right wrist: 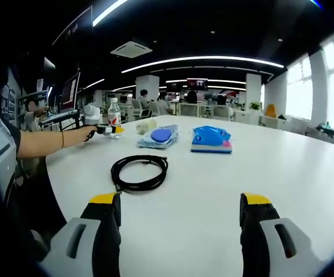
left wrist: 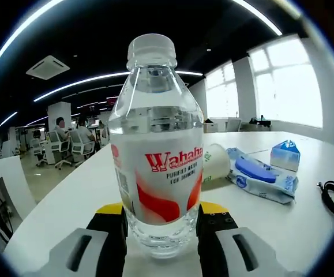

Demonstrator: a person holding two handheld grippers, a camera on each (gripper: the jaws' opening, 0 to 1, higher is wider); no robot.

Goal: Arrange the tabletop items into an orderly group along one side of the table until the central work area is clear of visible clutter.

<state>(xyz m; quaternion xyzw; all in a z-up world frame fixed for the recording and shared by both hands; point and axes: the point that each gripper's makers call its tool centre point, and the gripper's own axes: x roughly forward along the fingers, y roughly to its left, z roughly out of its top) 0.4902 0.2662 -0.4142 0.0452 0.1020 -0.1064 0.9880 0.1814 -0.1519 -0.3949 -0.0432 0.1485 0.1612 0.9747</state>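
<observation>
Left gripper (left wrist: 162,234): clamped on the base of the water bottle (left wrist: 157,144), jaws tight against both sides.
Water bottle: upright, clear, white cap, red "Wahaha" label; standing on the white counter (left wrist: 68,196) near its left edge; seen far left in the right gripper view (right wrist: 114,112), held by the left gripper (right wrist: 110,130) in a hand (right wrist: 90,133).
Right gripper (right wrist: 178,222): jaws wide apart, holding nothing, low over bare counter (right wrist: 282,167).
Black cable (right wrist: 139,172): coiled, just beyond the right gripper, slightly left.
Paper cup (left wrist: 214,163): on its side, just right of the bottle.
Wipes pack (left wrist: 262,175): flat, blue lid, touching the cup.
Blue tissue pack (right wrist: 211,139): right of the wipes pack (right wrist: 158,137), near it.
</observation>
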